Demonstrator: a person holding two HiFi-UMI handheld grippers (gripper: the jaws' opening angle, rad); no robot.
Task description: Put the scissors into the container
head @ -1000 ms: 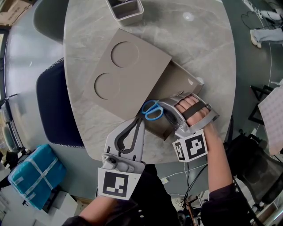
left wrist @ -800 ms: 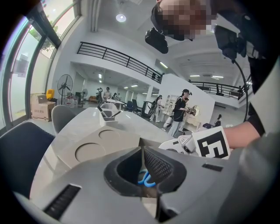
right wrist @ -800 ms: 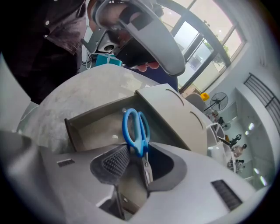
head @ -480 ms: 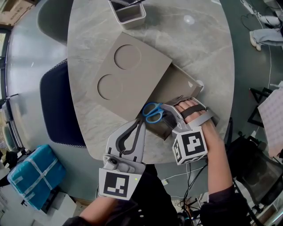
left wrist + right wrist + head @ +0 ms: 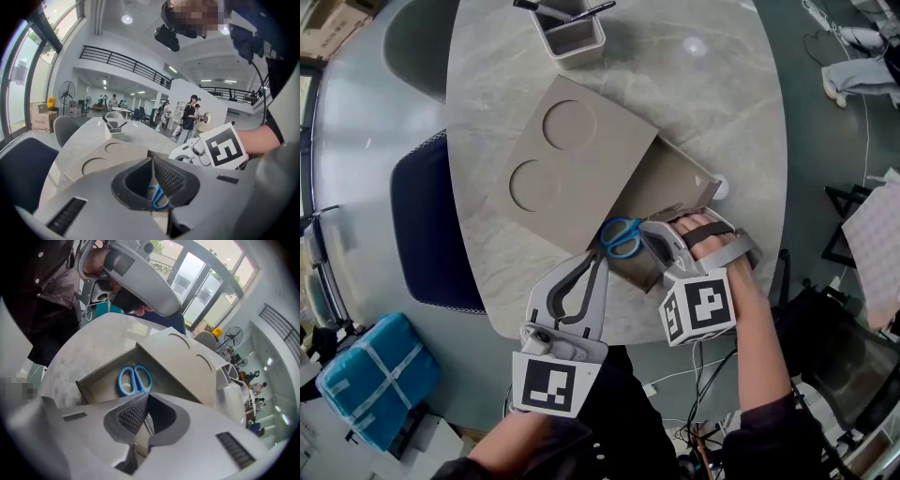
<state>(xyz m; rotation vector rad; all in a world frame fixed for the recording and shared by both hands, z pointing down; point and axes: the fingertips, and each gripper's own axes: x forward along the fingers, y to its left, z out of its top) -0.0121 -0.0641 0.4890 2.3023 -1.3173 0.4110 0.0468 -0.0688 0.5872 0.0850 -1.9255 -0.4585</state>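
Blue-handled scissors (image 5: 622,237) (image 5: 135,379) lie flat in the open drawer (image 5: 675,178) of a tan cardboard container, whose lid (image 5: 572,169) has two round recesses. My right gripper (image 5: 645,228) (image 5: 147,395) points steeply down into the drawer. Its jaws have just been closing and now stand shut, tips meeting right behind the handles. A sliver of blade shows below, in the hollow behind the tips; the pads press on nothing I can see. My left gripper (image 5: 598,260) (image 5: 152,160) is shut and empty at the drawer's near corner, with the scissors (image 5: 158,199) showing past it.
A grey pen tray (image 5: 572,33) stands at the table's far edge. A dark blue chair (image 5: 431,225) is tucked against the table's left side. The marble table's near edge (image 5: 572,328) runs just under both grippers. A teal package (image 5: 370,375) lies on the floor.
The right gripper has rolled, so its marker cube now shows two faces. The scissors stay where they lay in the drawer. The left gripper has not moved.
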